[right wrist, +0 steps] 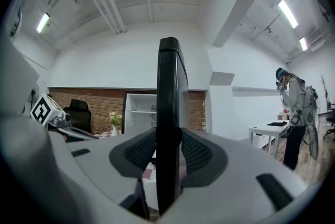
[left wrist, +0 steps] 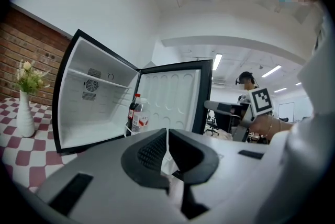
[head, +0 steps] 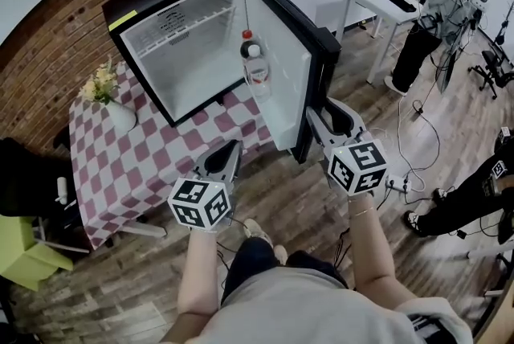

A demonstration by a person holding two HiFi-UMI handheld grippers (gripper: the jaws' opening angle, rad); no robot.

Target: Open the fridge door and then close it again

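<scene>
A small black fridge (head: 173, 21) stands on a checked table, its white inside bare. The fridge door (head: 281, 69) stands wide open, swung out to the right, with two bottles (head: 254, 65) in its rack. My right gripper (head: 323, 119) is shut on the door's outer edge (right wrist: 168, 113), which runs upright between the pads in the right gripper view. My left gripper (head: 231, 153) hangs in front of the table with its jaws shut and nothing between them. In the left gripper view the open fridge (left wrist: 94, 97) and the door (left wrist: 175, 100) lie ahead.
A white vase with flowers (head: 108, 97) stands on the checked tablecloth (head: 136, 157) left of the fridge. A brick wall (head: 56, 29) runs behind. A person (head: 434, 9) stands by a white desk (head: 377, 5) at the right. Cables lie on the wooden floor (head: 418, 141).
</scene>
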